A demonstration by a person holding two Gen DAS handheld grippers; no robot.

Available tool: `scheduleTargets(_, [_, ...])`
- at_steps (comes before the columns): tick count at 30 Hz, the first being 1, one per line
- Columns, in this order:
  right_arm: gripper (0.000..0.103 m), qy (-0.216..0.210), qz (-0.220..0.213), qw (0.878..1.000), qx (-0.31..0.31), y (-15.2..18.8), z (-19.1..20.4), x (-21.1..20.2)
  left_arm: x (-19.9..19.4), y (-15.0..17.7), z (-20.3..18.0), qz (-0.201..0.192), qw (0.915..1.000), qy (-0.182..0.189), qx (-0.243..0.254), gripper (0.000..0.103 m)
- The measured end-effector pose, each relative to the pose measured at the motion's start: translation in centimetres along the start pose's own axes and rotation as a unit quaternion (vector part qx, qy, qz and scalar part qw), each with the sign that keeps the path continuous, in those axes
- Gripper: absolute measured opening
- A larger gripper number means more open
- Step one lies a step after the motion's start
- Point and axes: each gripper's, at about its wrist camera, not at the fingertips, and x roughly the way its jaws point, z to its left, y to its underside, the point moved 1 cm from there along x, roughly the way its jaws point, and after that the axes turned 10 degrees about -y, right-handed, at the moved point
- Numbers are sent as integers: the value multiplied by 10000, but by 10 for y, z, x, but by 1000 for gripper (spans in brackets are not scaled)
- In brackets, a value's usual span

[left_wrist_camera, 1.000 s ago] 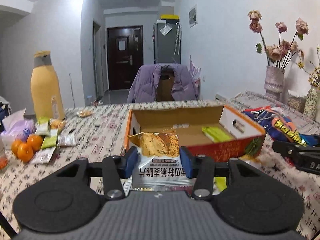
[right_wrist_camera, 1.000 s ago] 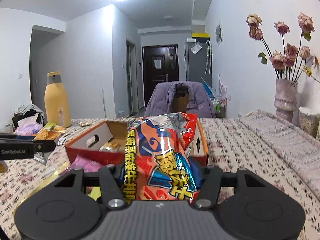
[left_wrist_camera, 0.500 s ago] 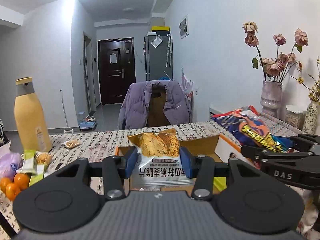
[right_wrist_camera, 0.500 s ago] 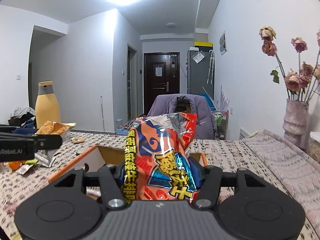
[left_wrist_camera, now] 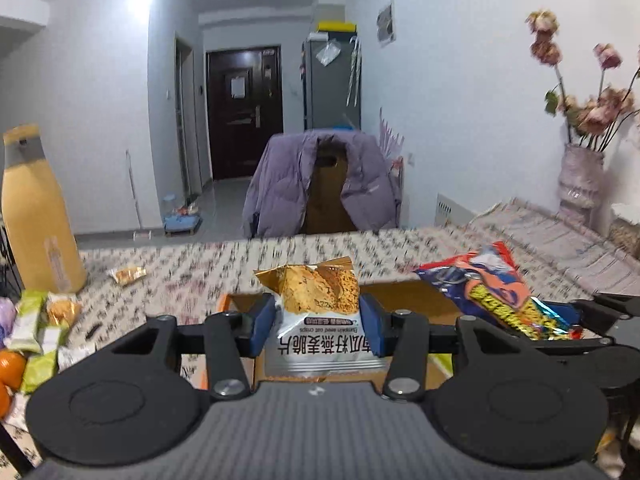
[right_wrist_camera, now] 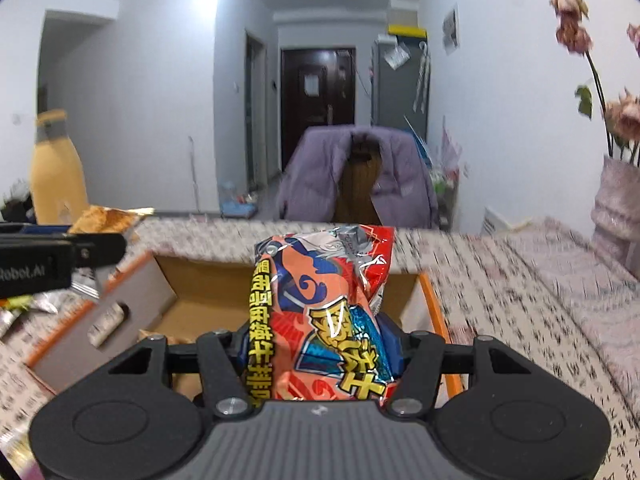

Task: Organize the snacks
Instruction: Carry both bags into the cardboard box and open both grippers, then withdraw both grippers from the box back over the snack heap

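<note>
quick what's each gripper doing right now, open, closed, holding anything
Left gripper: closed on the oat crisps packet.
Right gripper: closed on the red and orange snack bag.

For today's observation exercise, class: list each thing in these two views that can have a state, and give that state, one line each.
Left hand-held gripper: shut on the oat crisps packet.
Right hand-held gripper: shut on the red snack bag.
Cardboard box: open, flaps up.
Yellow bottle: upright, capped.
Dark door: closed.
Purple jacket: draped over a chair.
</note>
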Motion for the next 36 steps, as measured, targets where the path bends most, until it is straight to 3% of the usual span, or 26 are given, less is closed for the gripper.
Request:
scheduleTargets(7, [58,-62,234,9996,145,21,-12,16,24,25,12,244,9994,-182,-168,47])
scheduleTargets(16, [63,-135,302,9992,246,26,-15,17,33,35,11,482,9987,104,-114,48])
scheduleTargets(19, [89,-137,226,9992,305,24,-18,16,31,35,13,426,9988,119,-191,64])
scheduleTargets(21, [96,-135,170,9992,336,23,-20,13,27,34,16,303,9992,63,-260,90])
scheduleTargets(23, [103,-138,110,9991,396,23,-23,11,22,32,16,173,9993,40,-323,103])
scheduleTargets(36, [103,-43,-140,9996,241,10,-19,-9,2,14,15,-13,9988,46,-481,103])
